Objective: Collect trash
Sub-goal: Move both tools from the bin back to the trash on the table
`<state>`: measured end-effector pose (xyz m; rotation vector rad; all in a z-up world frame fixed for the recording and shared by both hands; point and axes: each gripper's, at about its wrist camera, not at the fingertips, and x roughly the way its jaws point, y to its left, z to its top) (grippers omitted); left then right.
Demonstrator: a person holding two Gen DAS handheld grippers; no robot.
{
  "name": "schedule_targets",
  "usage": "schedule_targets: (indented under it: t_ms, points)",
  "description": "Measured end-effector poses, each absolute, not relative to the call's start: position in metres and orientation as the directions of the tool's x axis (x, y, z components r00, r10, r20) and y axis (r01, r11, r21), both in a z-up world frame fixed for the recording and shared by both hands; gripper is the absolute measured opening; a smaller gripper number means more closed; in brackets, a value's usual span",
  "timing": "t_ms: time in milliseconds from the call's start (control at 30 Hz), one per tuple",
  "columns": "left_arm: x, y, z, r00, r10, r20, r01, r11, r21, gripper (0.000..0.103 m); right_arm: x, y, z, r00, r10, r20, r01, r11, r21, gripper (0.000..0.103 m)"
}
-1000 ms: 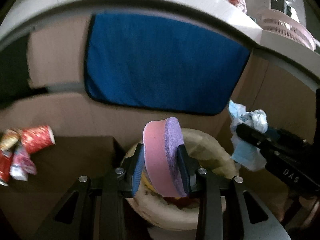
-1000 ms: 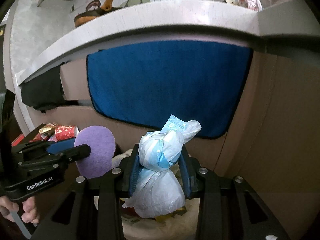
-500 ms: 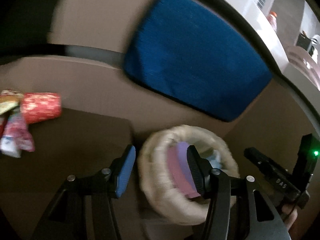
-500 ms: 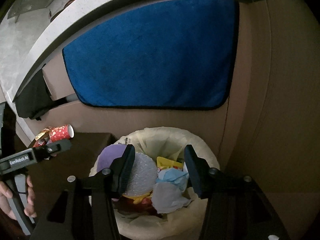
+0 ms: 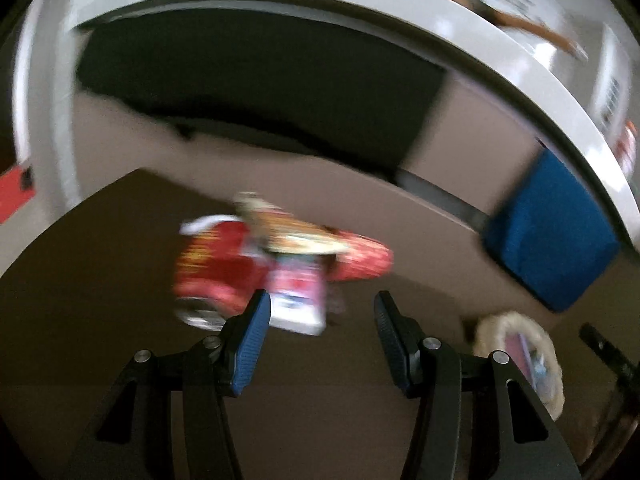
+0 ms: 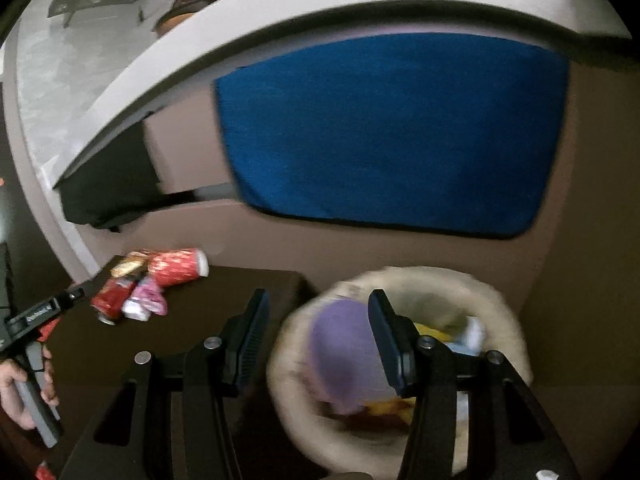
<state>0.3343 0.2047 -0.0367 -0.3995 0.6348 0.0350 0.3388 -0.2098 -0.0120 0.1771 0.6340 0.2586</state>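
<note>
A heap of trash lies on the dark table: a red paper cup, a red can and a pink-white wrapper. It also shows in the right wrist view, with the cup and can. My left gripper is open and empty just short of the wrapper. My right gripper is open and empty above the cream-lined trash bin, which holds a purple sponge and other trash. The bin sits at the right in the left wrist view.
A blue towel hangs on the cabinet front under a white counter edge. A black cloth hangs to its left. The left gripper's handle and the hand holding it show at the left.
Both grippers opened and dropped the sponge and the tied white bag into the bin. My left gripper has swung left to the trash heap. My right gripper stays over the bin.
</note>
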Motion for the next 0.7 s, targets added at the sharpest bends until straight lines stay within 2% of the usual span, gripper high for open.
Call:
schedule_targets:
  t_ms: [167,367,700]
  points:
    - [0.332,0.281,-0.031,0.811,-0.071,-0.581,-0.205,0.895,-0.396,0.054,0.345,-0.142,0.003,0.746,0.367,-0.556,-0.266,0.929,0.257,0.048]
    - [0.342,0.324,-0.042,0.787,-0.190,-0.587,-0.142,0.871,-0.471,0.054,0.368,-0.049,0.004,0.689,0.439,-0.577,-0.385,0.896,0.222,0.048]
    - [0.356,0.351,-0.048,0.779,-0.210,-0.590,-0.131,0.866,-0.482,0.054,0.458,0.070,-0.044,0.692,0.344,-0.635,-0.411,0.911,0.046,0.047]
